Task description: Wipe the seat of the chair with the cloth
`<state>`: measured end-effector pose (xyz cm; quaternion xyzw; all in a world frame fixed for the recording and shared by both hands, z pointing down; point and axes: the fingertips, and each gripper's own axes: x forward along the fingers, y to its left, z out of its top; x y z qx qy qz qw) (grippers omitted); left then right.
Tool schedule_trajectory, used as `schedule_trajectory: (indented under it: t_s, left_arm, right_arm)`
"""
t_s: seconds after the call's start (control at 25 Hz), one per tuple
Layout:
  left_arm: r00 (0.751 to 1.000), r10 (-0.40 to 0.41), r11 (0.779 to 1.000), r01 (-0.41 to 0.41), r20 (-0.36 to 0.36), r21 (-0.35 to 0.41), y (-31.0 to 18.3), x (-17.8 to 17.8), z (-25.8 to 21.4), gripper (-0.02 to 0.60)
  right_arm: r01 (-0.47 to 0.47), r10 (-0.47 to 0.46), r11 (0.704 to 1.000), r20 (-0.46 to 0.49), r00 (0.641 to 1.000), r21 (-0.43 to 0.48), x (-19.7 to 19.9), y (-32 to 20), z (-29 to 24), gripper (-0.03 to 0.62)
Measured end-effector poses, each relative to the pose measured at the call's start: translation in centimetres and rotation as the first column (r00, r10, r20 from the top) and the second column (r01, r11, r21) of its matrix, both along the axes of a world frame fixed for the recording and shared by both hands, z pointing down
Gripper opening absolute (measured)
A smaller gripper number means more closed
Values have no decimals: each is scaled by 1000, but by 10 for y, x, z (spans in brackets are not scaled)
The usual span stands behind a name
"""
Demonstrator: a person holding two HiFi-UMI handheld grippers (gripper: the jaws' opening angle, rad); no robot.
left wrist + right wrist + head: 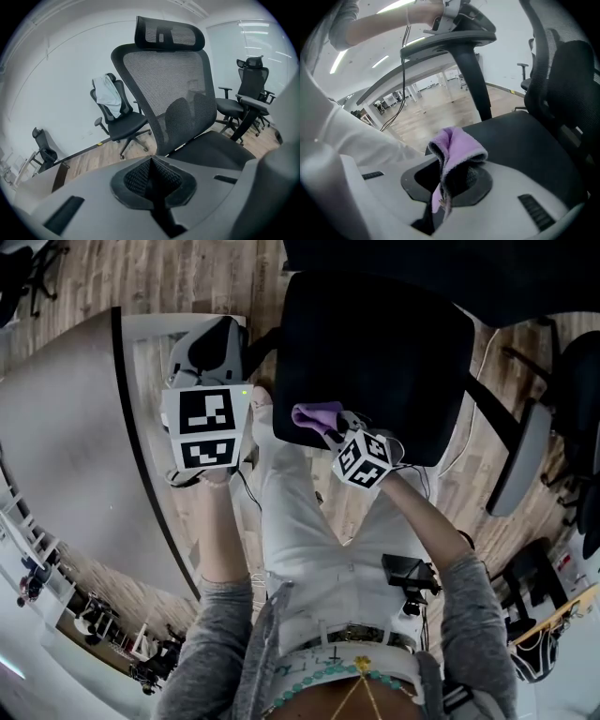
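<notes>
Right gripper point(449, 180) clamped on folded lilac microfibre cloth point(457, 143) at black padded chair seat point(520, 136); left gripper point(152, 180) closed, empty. Risk: narrow pinch; seat friction may drag cloth loose.

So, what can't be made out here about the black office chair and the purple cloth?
Black padded chair seat: any dirt, too dark in every view.
Purple fleecy cloth: its lower part, hidden inside the right gripper shut on it; whether it touches the seat, unclear.
Chair base: head view, hidden under the seat; left gripper view, behind the left gripper.
</notes>
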<state>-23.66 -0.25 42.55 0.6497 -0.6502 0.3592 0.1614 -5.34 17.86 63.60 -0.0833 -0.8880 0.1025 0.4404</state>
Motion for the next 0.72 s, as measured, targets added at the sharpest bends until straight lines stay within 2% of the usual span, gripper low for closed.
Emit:
schedule_trajectory:
  t_s: [0.32,0.52,0.72]
  left_arm:
    - [1000,0,1000,0,-3,1,1,-1,-2,9]
    - [1000,1,1000,-1,-6,2,1,0,-2,9]
    - [1000,2,1000,-2,-5,2,2,-1,-3,9]
  right_arm:
    - [67,-68,998,-17,998,-19,-48,36,21,48]
    - [97,-97,995,-82,992,0,-53,47,48,48]
    - [105,-103,994,-97,990,20,-55,49,56,48]
